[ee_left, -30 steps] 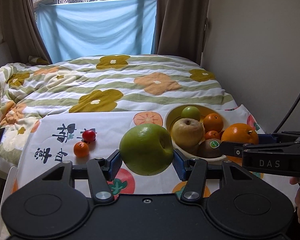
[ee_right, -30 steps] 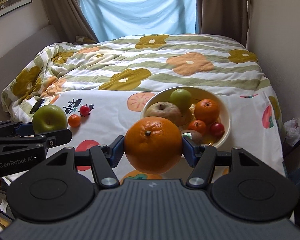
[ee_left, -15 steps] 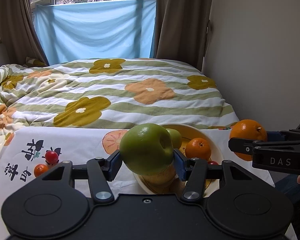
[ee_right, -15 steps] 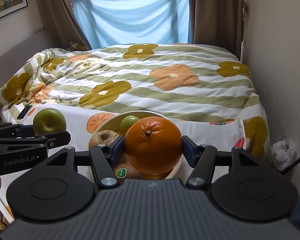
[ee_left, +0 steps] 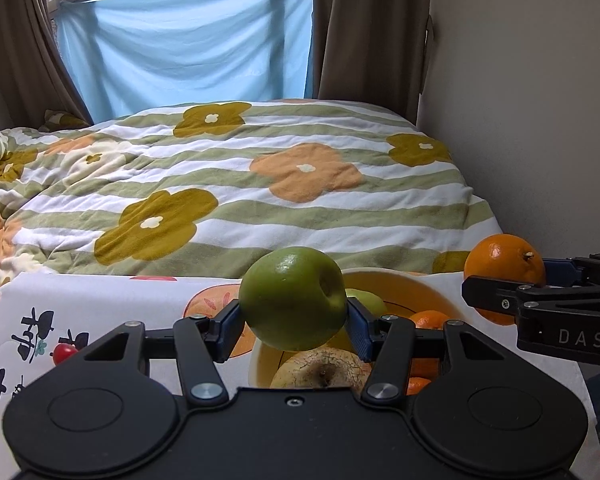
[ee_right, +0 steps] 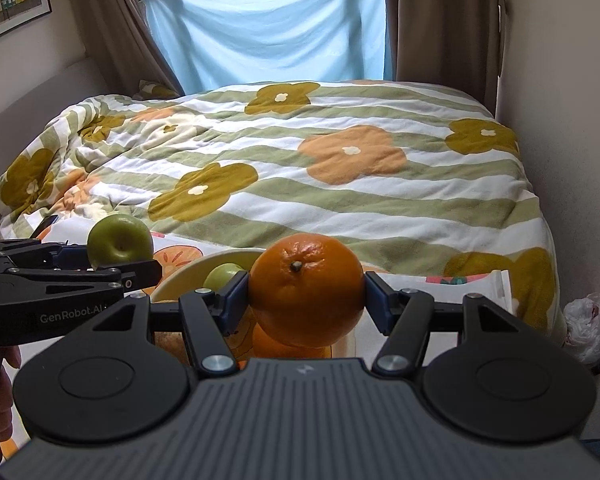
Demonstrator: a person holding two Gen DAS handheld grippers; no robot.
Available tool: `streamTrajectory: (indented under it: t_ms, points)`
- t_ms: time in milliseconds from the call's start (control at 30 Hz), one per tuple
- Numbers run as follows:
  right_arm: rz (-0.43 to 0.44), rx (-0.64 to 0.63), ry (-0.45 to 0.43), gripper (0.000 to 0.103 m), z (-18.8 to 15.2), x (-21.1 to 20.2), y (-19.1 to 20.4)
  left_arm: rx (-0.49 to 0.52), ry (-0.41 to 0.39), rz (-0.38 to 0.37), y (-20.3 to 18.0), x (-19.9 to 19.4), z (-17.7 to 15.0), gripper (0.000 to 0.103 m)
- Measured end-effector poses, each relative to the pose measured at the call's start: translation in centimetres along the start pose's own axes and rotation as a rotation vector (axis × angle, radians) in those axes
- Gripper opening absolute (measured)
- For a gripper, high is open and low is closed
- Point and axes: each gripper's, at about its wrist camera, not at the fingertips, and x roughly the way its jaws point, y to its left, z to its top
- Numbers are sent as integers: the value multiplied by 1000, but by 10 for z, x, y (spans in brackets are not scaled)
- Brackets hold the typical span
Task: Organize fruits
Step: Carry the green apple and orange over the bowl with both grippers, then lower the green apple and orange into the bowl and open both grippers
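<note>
My left gripper (ee_left: 294, 320) is shut on a big green apple (ee_left: 292, 298) and holds it above the near rim of the yellow fruit bowl (ee_left: 392, 284). My right gripper (ee_right: 306, 300) is shut on a large orange (ee_right: 306, 290) and holds it over the same bowl (ee_right: 184, 276). The bowl holds a brown pear (ee_left: 320, 368), a small green apple (ee_right: 220, 276) and small oranges (ee_left: 430, 318). The orange also shows in the left wrist view (ee_left: 504, 264), the green apple in the right wrist view (ee_right: 120, 242).
The bowl stands on a white fruit-print cloth (ee_left: 100, 300) on a bed with a flowered quilt (ee_left: 260, 184). A red cherry tomato (ee_left: 62, 354) lies on the cloth at the left. A wall (ee_left: 540, 100) runs along the right. A white plastic bag (ee_right: 588, 324) lies beside the bed.
Both grippers moved forward and down over the bowl with their fruits still held. The bowl has slid closer and lower in both views, partly hidden behind the held fruits.
</note>
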Motion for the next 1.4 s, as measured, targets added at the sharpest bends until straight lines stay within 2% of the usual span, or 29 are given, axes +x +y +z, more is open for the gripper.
streamTrajectory:
  t_ms: [367,800,833,867,933,1400]
  points:
    - [14,9,33,76,3,36,-8,4,91,2,3,42,-2,59]
    - [24,7,37,76,4,49,-5,24,93,-26,2,46,-1,58]
    - [25,6,37,76,4,50,-4,40,89,-25,-1,44,-2,62]
    - [26,4,38,76,4,50,-3,54,84,-18,-2,41,-3,74]
    - [27,2,39,76,4,51,-1,66,56,-15,-4,33,-5,88]
    - [43,-10,53,76,7,71,3,16,80,-3,11,11,-15,91]
